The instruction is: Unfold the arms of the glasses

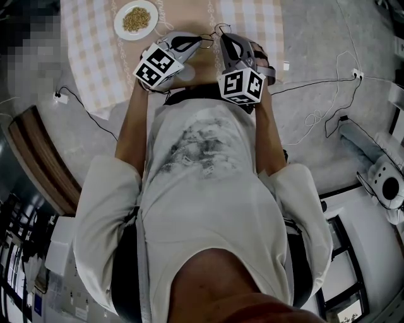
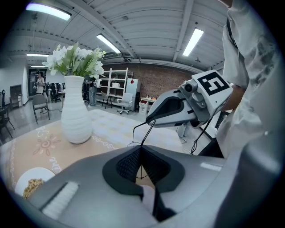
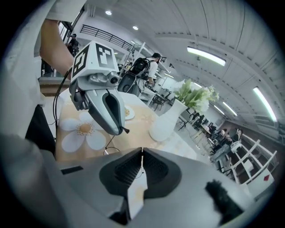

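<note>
The glasses (image 1: 216,29) are a thin black wire frame held in the air over the table between my two grippers. My left gripper (image 1: 203,41) is shut on one part of the wire (image 2: 148,131), which rises from its closed jaws toward my right gripper (image 2: 149,121). My right gripper (image 1: 221,38) is shut on another thin piece of the frame, seen running through its closed jaws in the right gripper view. There my left gripper (image 3: 122,131) hangs just ahead, with a loop of the frame (image 3: 108,144) below its tip. The lenses are too thin to make out.
A white ribbed vase (image 2: 75,116) with white flowers stands on the table (image 1: 189,12), as does a small white plate of grains (image 1: 136,19). A checked cloth (image 1: 95,50) covers the table's sides. Cables (image 1: 315,113) lie on the floor at the right. People stand far off.
</note>
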`<state>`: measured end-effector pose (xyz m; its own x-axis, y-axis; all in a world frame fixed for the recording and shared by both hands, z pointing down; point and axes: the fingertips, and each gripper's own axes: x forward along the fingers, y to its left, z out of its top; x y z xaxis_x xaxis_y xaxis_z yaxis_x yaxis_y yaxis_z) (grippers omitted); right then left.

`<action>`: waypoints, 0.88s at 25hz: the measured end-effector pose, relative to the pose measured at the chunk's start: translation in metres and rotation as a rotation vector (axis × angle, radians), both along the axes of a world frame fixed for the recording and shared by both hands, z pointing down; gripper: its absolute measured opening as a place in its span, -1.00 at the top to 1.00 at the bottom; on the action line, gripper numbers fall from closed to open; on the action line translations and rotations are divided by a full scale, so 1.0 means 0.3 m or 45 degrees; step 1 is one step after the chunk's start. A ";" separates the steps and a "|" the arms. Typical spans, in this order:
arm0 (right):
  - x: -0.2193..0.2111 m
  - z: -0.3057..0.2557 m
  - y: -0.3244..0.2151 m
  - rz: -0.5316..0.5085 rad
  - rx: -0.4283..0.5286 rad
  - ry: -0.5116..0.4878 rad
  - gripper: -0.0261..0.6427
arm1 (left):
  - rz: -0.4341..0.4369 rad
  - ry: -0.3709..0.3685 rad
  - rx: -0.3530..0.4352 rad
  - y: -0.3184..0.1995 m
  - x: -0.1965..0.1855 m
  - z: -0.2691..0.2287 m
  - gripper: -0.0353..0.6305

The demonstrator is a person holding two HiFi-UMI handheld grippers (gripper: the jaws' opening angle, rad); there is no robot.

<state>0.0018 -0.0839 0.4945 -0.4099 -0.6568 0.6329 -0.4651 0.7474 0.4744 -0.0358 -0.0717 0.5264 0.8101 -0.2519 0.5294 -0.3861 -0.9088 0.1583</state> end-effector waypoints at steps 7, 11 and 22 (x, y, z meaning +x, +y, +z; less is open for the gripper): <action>0.033 -0.020 -0.019 0.059 0.008 -0.017 0.85 | -0.003 -0.001 -0.004 -0.001 -0.005 0.006 0.86; 0.046 -0.027 -0.024 0.081 0.013 -0.018 0.85 | -0.007 0.002 -0.005 -0.001 -0.007 0.009 0.86; 0.085 -0.040 -0.041 0.138 0.022 -0.026 0.85 | -0.012 0.005 -0.009 0.002 -0.017 0.010 0.86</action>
